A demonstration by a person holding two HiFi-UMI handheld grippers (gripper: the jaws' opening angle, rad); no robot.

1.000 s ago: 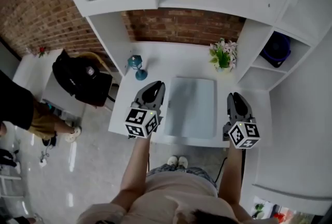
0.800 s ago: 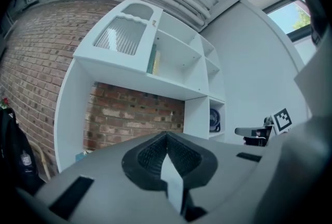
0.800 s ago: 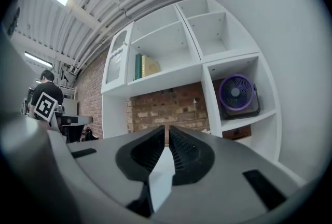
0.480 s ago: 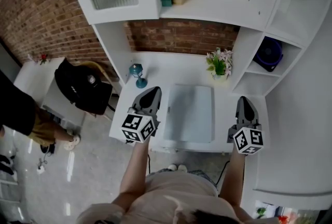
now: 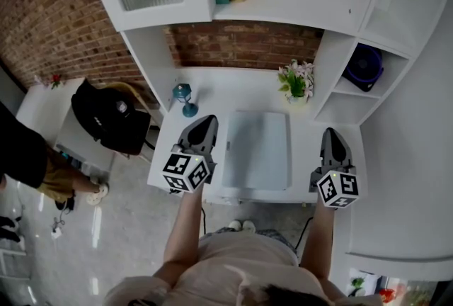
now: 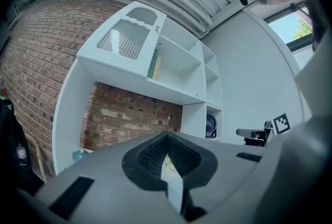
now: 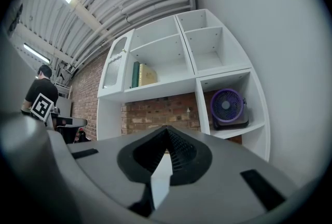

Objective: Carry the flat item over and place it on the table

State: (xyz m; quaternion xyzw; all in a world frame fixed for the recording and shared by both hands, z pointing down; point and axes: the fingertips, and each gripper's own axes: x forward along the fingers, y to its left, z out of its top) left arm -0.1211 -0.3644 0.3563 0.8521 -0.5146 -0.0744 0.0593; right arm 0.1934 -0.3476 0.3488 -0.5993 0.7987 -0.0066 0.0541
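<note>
Left gripper (image 5: 207, 120) and right gripper (image 5: 330, 133) just snapped shut, empty, beside the grey flat item (image 5: 258, 150) lying on the desk (image 5: 226, 88); probably placed, done.

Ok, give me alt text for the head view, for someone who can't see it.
Seen from above, a flat pale grey rectangular item lies on a white desk between the left gripper and the right gripper, both shut and clear of it. A small potted flowering plant stands at the desk's back.
</note>
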